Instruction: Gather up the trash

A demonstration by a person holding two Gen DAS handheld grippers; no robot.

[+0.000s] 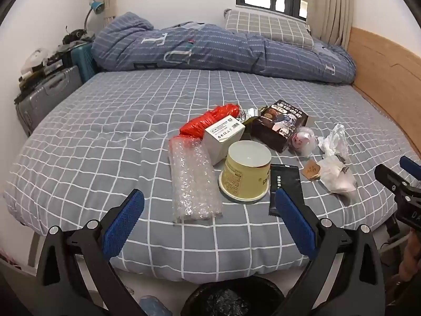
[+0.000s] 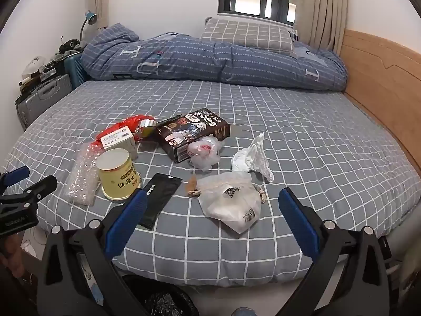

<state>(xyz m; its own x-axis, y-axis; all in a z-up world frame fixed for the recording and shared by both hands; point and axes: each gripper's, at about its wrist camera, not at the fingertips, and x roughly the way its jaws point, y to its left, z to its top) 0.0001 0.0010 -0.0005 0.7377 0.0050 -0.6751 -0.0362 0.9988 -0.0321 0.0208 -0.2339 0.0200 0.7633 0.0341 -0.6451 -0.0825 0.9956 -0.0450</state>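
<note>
Trash lies on the grey checked bed (image 1: 105, 137): a bubble wrap piece (image 1: 193, 181), an upturned yellow cup (image 1: 246, 172), a white box (image 1: 223, 138), a red bag (image 1: 210, 119), a dark carton (image 1: 282, 123), a black sachet (image 1: 285, 184), a white pouch (image 1: 338, 175) and crumpled tissue (image 1: 334, 138). My left gripper (image 1: 209, 208) is open and empty, short of the bubble wrap and cup. My right gripper (image 2: 213, 208) is open and empty, short of the white pouch (image 2: 231, 204); the black sachet (image 2: 158, 197) lies by its left finger.
A black-lined bin (image 1: 231, 299) stands on the floor below the bed's front edge, also in the right wrist view (image 2: 163, 302). A folded blue duvet (image 1: 223, 50) and pillow (image 1: 268, 27) lie at the far side. Suitcases (image 1: 50, 97) stand left; a wooden headboard (image 1: 384, 65) is right.
</note>
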